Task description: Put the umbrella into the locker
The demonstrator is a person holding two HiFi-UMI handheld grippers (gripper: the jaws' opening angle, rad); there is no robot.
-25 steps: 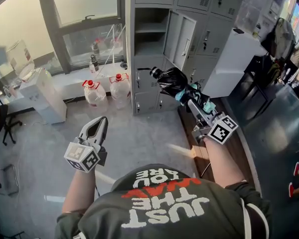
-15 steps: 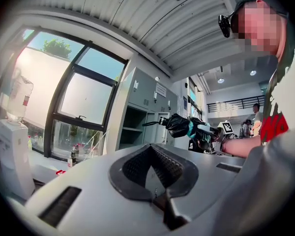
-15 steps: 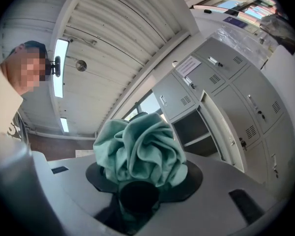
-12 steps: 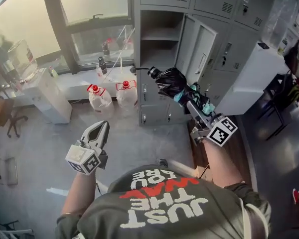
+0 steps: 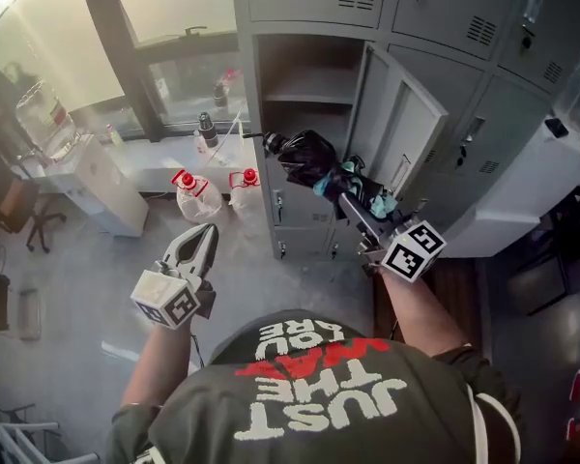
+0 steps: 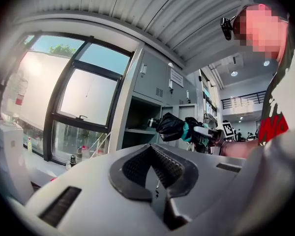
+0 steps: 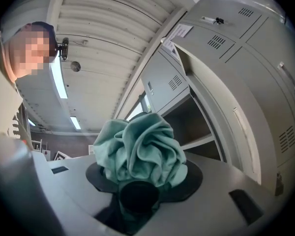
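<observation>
**Umbrella in the air, short of the locker**

In the head view, the right gripper (image 5: 346,199) holds the umbrella (image 5: 304,158) out ahead of us. Its black end points at the open locker (image 5: 300,66), and we judge it isn't inside yet. The door (image 5: 406,133) stands half open just right of it. The left gripper (image 5: 201,240) hangs lower at the left with its jaws together and nothing in them.

The left gripper view shows the left gripper (image 6: 152,166) empty. Beyond it, the umbrella (image 6: 174,127) is level with the shelf (image 6: 137,131).

In the right gripper view, the right gripper (image 7: 140,181) has its jaws clamped on the umbrella (image 7: 137,151), on bunched teal cloth. The door (image 7: 221,112) rises close at the right.

We see two risks:
- **Slipping:** the grip is on loose cloth, so the umbrella could slide or droop.
- **Catching:** the long black end could hit the door edge or shelf if we swing in crooked.
</observation>
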